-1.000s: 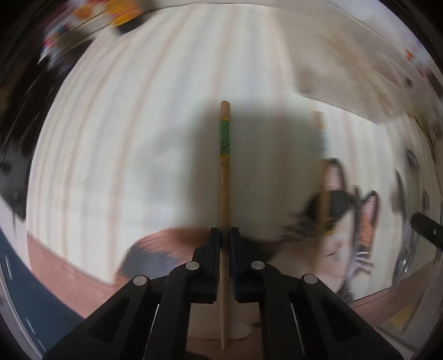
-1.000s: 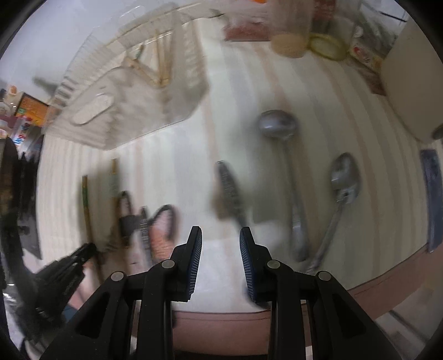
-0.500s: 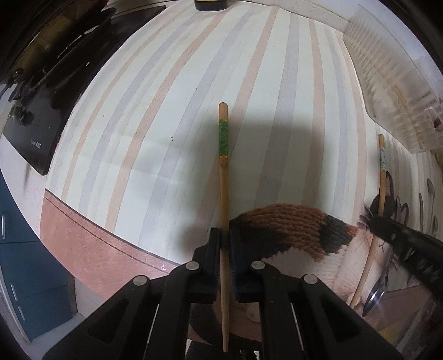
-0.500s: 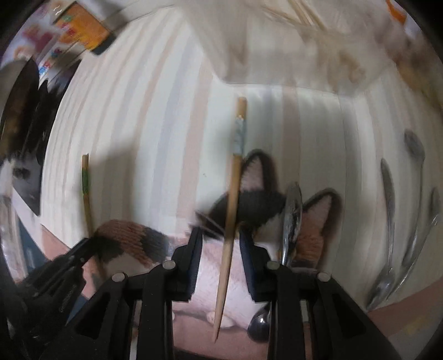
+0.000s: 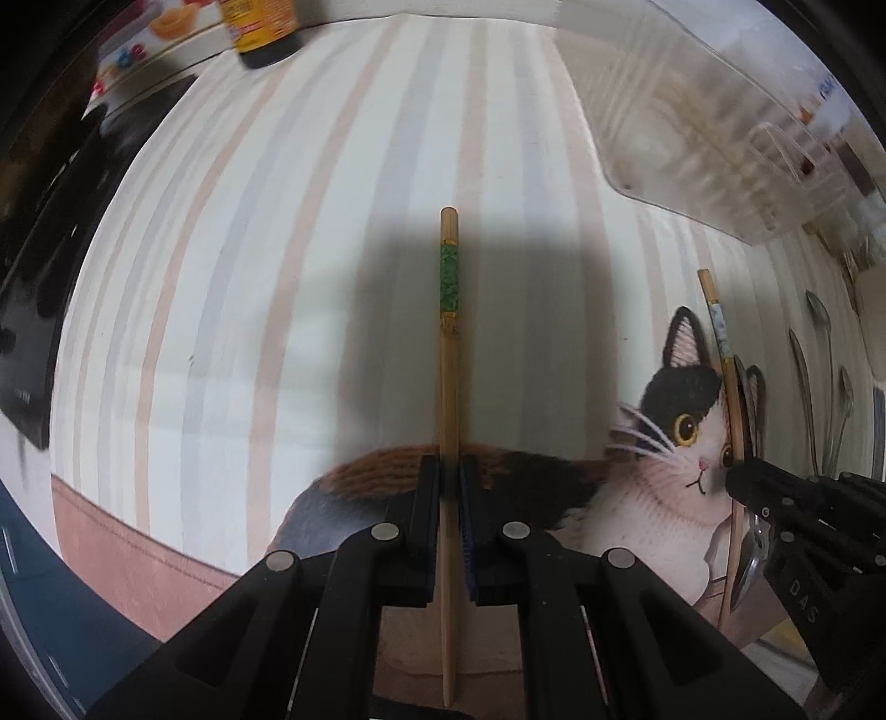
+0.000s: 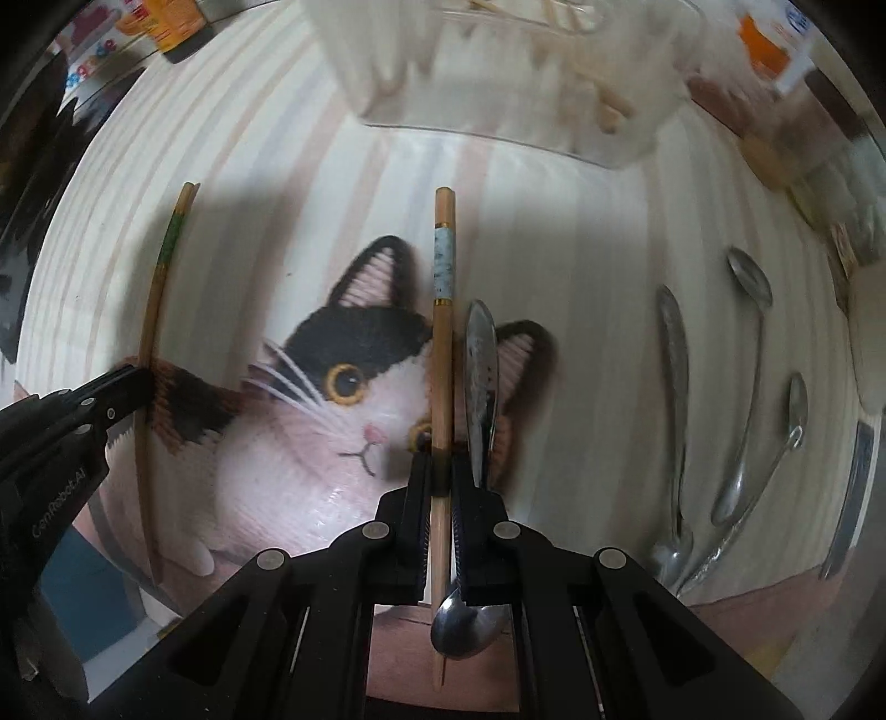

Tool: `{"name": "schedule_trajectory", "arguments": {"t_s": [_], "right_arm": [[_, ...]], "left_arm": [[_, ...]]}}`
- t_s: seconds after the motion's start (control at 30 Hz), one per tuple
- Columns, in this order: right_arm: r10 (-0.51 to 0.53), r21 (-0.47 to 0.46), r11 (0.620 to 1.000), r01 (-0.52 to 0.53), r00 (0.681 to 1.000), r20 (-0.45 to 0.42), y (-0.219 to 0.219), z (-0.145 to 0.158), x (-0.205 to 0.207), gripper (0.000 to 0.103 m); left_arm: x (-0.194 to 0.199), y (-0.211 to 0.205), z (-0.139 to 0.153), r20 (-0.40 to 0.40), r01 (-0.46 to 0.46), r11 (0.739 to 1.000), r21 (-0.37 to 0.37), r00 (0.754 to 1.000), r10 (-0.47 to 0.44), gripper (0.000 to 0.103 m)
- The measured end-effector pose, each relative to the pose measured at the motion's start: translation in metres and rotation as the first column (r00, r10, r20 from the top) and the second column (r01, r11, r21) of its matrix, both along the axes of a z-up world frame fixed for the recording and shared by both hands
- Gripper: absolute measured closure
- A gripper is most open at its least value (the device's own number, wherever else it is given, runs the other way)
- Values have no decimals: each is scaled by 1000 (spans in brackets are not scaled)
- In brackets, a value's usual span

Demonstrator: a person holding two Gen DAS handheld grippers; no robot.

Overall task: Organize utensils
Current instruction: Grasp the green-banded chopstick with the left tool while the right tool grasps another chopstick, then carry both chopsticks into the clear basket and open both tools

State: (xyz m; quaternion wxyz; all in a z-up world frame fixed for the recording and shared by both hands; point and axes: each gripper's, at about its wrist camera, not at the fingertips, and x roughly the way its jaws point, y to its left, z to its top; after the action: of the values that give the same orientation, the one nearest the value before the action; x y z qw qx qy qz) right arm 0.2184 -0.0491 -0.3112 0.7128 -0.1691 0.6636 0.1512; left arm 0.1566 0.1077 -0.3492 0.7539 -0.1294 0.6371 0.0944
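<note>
My left gripper (image 5: 449, 471) is shut on a wooden chopstick with a green band (image 5: 448, 343), low over the striped cloth with a cat picture (image 5: 664, 443). My right gripper (image 6: 441, 459) is shut on a wooden chopstick with a pale blue band (image 6: 443, 332). A metal spoon (image 6: 480, 365) lies right beside that chopstick, its bowl under the jaws. The green chopstick (image 6: 158, 288) and left gripper (image 6: 133, 385) show at the left of the right wrist view. The right gripper (image 5: 742, 482) and blue chopstick (image 5: 720, 338) show in the left wrist view.
A clear plastic organizer tray (image 6: 498, 66) stands at the back with wooden utensils inside. Several metal spoons (image 6: 753, 343) lie on the cloth to the right. A dark bottle (image 5: 260, 33) and jars (image 6: 775, 50) stand at the far edge. The table's front edge (image 5: 138, 554) is close.
The right gripper swung left from the spoons, came down over the blue-banded chopstick and closed on it. The left gripper kept hold of the green-banded chopstick while turning a little.
</note>
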Motion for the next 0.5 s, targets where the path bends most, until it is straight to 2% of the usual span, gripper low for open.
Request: {"name": "schedule_trajectory", "arguments": {"t_s": [0.23, 0.33, 0.5], "right_arm": [[-19, 11, 1000, 19, 1000, -11, -10, 17, 5, 96], [-34, 22, 999, 34, 999, -21, -7, 13, 13, 96], [-27, 18, 999, 27, 999, -29, -11, 16, 17, 96]], "left_arm": [[11, -11, 1, -8, 23, 1000, 11, 1000, -23, 95], [15, -14, 0, -6, 20, 1000, -2, 1000, -20, 91], [23, -17, -4, -5, 28, 1000, 7, 1000, -28, 91]]}}
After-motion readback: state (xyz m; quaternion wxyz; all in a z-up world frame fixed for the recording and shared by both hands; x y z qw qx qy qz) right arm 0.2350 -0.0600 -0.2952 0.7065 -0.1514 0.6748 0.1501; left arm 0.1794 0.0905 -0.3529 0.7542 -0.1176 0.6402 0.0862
